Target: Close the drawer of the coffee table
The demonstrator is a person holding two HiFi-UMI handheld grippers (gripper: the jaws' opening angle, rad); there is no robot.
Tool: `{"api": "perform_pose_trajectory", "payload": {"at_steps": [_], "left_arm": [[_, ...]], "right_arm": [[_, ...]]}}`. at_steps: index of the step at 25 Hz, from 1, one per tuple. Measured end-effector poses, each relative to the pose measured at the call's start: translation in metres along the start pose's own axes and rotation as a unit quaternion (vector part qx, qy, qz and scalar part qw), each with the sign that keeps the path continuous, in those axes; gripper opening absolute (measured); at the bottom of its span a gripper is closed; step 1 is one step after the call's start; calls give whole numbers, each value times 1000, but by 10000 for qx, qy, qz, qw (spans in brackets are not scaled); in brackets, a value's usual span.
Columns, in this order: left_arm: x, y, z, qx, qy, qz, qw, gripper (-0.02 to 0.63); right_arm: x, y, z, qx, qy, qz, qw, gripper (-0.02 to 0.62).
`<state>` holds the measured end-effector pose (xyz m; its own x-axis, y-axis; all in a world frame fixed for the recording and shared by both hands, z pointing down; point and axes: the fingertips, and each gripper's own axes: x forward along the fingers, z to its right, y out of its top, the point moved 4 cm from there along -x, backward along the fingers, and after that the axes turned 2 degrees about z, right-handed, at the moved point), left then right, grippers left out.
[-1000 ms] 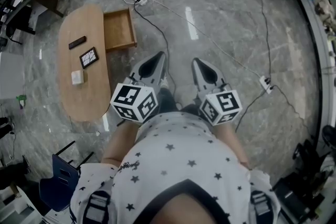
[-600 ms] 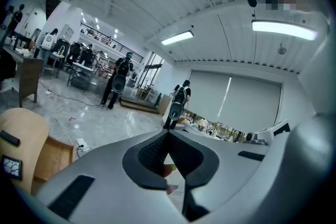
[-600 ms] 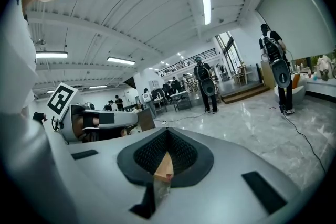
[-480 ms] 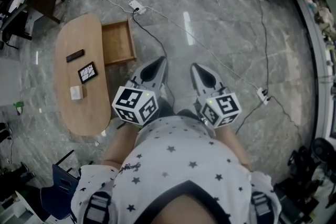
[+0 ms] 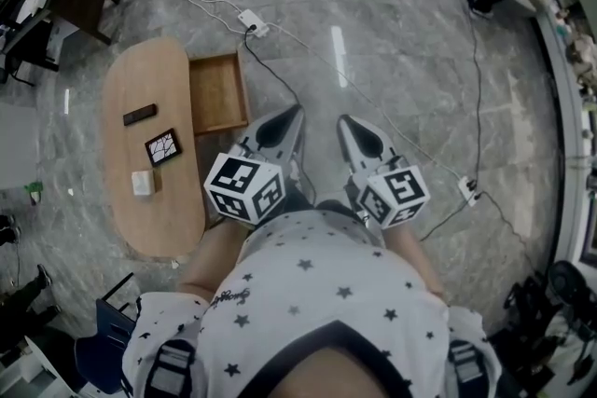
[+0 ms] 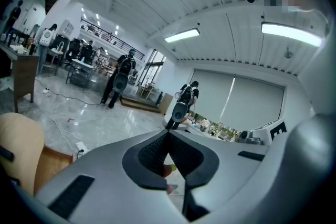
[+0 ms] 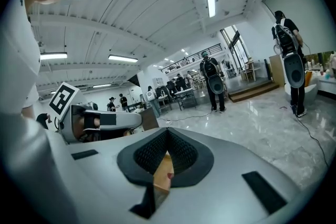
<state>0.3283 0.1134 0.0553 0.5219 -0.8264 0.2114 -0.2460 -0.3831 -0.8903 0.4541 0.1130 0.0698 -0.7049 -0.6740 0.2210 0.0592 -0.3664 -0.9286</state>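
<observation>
- Your left gripper [image 5: 293,118] has its jaws pressed together. The left gripper view shows the two dark pads [image 6: 152,155] meeting at the tip with nothing clamped between them.
- Your right gripper [image 5: 345,124] is in the same condition, with its pads meeting at the tip and no object gripped.
- You hold both grippers side by side in front of your torso. They point away from you over the grey marbled floor [image 5: 401,42], with the marker cubes nearest your body.
- The coffee table [image 5: 173,219] stands to the left of your left gripper. It is an oval unit with a light wooden top.
- The drawer [image 5: 219,93] is pulled out from the long side of the table that faces the grippers, and its wooden inside is exposed.
- In the head view the tip of your left gripper lies near the drawer's nearest corner but is clear of it. Your right gripper is farther off.
- A black bar [image 5: 140,115], a dark framed panel [image 5: 162,147] and a white block [image 5: 142,183] lie in a row on the table top, each apart from the next.
- A power strip [image 5: 250,20] lies on the floor just beyond the drawer. Its cable [image 5: 280,61] runs past the drawer front toward your left gripper.
- In the right gripper view a wooden strip [image 7: 161,176] shows through the gap below the closed pads. You cannot tell whether it belongs to the table or the drawer.
</observation>
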Motion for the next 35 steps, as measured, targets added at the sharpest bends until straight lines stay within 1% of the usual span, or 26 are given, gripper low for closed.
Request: {"api": "perform_pose_trajectory", "payload": {"at_steps": [6,10,16,22,25,29,32,35], "left_arm": [[17,22,-35,55,4,-26,10000,8],[21,32,-62,56,110,54,9999,8],[22,43,-96,90,265,83,9996,8],[24,52,-118,25,480,156,9987,8],[25,58,-131,-36,678,206,9975,8],[26,64,-149,-142,1042,347,9939,8],[29,68,-163,-231,1347,478,9895,8],[34,75,-175,-332,1661,702,9830,8]], "right_arm": [[54,15,2,-105,300,-8,9995,8],[87,22,2,-130,373,104,9992,8],[128,28,-2,-148,535,110,9984,8],[157,29,-3,-149,774,-47,9969,8],[174,32,-4,-145,999,-146,9948,8],[198,34,-5,-234,1374,-304,9898,8],[217,39,-3,-315,1687,-393,9844,8],[236,47,4,-406,1977,-442,9784,8]]}}
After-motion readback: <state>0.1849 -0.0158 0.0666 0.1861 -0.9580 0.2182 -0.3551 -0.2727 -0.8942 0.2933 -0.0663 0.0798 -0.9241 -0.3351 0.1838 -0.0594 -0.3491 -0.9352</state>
